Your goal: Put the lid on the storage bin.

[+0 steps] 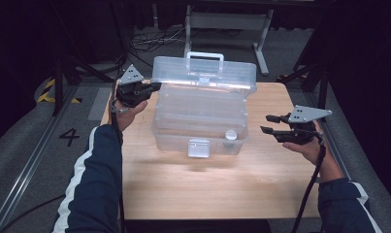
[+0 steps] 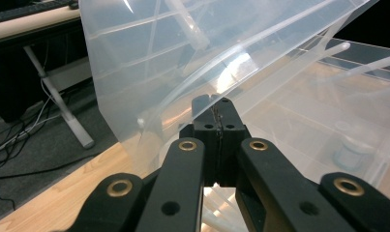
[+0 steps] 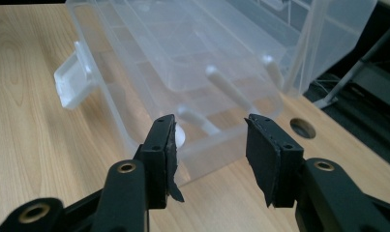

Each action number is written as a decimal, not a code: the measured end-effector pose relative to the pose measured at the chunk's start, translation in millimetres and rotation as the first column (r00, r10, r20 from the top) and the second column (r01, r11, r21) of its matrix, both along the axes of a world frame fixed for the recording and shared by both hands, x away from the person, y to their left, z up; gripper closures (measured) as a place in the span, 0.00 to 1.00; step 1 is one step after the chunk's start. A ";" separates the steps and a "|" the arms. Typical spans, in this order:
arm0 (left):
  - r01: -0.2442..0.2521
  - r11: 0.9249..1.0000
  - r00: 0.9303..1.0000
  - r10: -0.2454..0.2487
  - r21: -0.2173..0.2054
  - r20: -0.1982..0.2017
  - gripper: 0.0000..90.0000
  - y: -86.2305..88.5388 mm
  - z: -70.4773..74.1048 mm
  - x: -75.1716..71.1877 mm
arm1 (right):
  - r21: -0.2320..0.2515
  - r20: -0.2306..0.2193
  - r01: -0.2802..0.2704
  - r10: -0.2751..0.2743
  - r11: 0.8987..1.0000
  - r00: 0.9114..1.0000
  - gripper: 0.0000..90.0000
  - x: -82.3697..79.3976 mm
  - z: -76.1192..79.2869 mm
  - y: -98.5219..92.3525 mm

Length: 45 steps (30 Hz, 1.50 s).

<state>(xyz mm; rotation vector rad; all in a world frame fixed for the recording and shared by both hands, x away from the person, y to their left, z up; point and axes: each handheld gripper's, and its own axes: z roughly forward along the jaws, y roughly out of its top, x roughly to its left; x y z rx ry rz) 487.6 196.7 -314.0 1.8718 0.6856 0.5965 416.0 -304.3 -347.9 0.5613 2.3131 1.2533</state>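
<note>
— While the lid (image 1: 203, 73) stands up, what does the box (image 1: 199, 127) look like?

— It is a see-through plastic box in the middle of the wooden table (image 1: 183, 189). It has a handle (image 1: 204, 57) on top of the lid and a latch (image 1: 199, 148) at the front. A small round pot (image 1: 230, 136) sits inside, near the front right corner.

— What are the claws doing?

— The left claw (image 2: 217, 104) is pinched tight, right at the edge of the lid on the left side. I cannot tell if the thin plastic is caught in it. The right claw (image 3: 209, 145) is let go, partly open, with nothing between its pads. It is near the right end of the box, not touching.

— Anything hard to see?

— The see-through walls blur together, so the inside parts are hard to tell apart.
</note>
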 end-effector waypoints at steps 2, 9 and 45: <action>0.008 1.000 1.000 -0.008 -0.001 -0.006 1.00 0.1 -0.8 -0.7 | -0.007 -0.009 0.007 -0.007 1.000 1.000 0.60 -1.9 -7.4 -3.5; 0.015 1.000 1.000 -0.015 0.019 0.007 1.00 -1.8 -3.2 -7.2 | 0.010 -0.032 0.006 -0.006 1.000 0.999 0.60 -4.9 -21.7 -2.8; 0.107 0.983 0.992 -0.095 0.151 -0.089 1.00 -0.7 -17.0 -29.5 | 0.009 -0.085 0.003 -0.002 1.000 0.996 0.56 0.4 -37.2 1.7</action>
